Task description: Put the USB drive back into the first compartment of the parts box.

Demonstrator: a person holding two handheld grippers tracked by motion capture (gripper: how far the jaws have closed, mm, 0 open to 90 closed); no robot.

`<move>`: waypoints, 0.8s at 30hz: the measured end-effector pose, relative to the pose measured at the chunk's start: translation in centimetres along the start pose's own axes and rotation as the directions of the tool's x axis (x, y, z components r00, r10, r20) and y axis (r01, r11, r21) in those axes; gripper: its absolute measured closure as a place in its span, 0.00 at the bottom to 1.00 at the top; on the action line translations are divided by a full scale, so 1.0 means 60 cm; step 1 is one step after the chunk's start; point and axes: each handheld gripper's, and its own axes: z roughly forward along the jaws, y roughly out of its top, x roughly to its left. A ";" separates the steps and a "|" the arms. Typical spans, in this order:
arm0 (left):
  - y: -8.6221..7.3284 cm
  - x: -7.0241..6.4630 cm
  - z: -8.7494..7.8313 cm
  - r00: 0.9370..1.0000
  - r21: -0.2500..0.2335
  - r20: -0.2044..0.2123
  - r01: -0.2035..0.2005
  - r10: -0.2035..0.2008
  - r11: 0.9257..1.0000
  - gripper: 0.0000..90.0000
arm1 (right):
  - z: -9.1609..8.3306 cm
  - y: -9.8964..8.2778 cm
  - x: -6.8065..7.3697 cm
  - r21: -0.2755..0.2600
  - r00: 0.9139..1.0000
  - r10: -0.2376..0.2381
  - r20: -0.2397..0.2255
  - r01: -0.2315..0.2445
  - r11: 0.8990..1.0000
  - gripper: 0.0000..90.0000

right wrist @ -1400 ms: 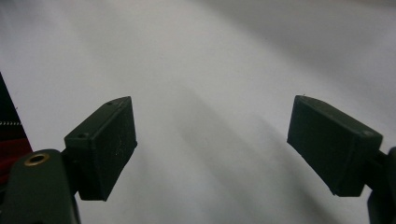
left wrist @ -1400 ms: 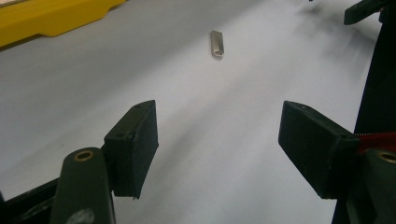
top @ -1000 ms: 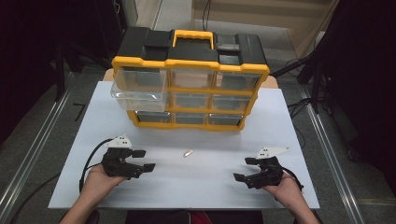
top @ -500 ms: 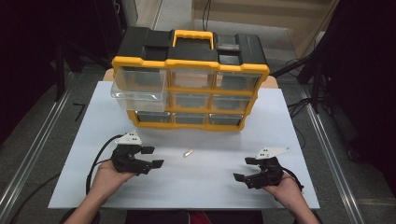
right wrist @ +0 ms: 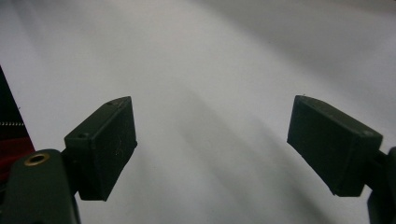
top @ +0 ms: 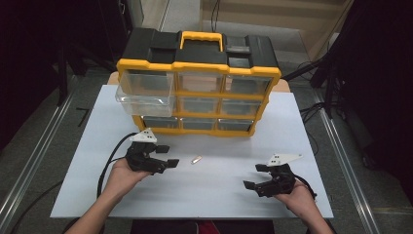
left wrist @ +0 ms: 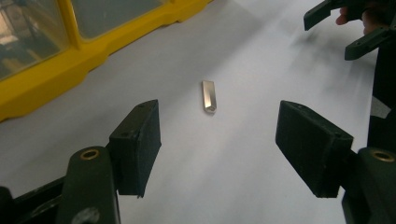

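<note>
A small flat silver metal piece (top: 196, 159) lies on the white table, in front of the yellow and black drawer organizer (top: 197, 83). My left gripper (top: 167, 156) is open just left of the piece and points toward it; in the left gripper view the piece (left wrist: 208, 96) lies a short way ahead of the empty jaws (left wrist: 217, 144). The organizer's top-left clear drawer (top: 142, 96) is pulled out. My right gripper (top: 253, 176) rests open at the front right of the table, with nothing between its jaws (right wrist: 212, 144).
The white table top (top: 302, 126) ends at a front edge close to both hands. Metal rails (top: 34, 151) run along the floor on each side. The right gripper (left wrist: 355, 23) appears far off in the left gripper view. A cable (top: 109, 156) loops behind the left gripper.
My left gripper has moved right and a little up the table, closer to the metal piece. The right gripper has stayed where it was.
</note>
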 end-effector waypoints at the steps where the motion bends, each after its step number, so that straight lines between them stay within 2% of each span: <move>1: 0.002 0.001 0.001 1.000 0.001 0.002 -0.001 0.001 1.000 0.36 | 0.000 0.000 0.000 0.000 1.000 0.000 0.000 0.000 1.000 0.15; 4: 0.008 0.001 0.007 1.000 0.007 0.008 0.002 -0.002 1.000 0.36 | 0.000 0.000 0.001 0.001 1.000 -0.001 0.000 0.001 1.000 0.15; 9: 0.016 0.002 0.015 1.000 0.026 0.010 -0.017 0.016 1.000 0.36 | 0.000 0.000 0.001 0.003 1.000 0.000 0.000 0.000 1.000 0.15; 15: 0.026 0.002 0.026 1.000 0.023 0.024 -0.014 0.014 1.000 0.36 | -0.001 -0.002 0.002 0.005 1.000 0.003 0.000 -0.003 1.000 0.15; 20: 0.038 0.000 0.036 0.999 0.037 0.015 -0.040 0.040 0.998 0.36 | -0.002 -0.003 0.001 0.005 1.000 0.004 0.004 -0.004 1.000 0.15; 24: 0.046 -0.002 0.048 0.998 0.046 0.026 -0.050 0.049 0.998 0.34 | -0.003 -0.004 0.001 0.005 1.000 0.007 0.006 -0.007 1.000 0.15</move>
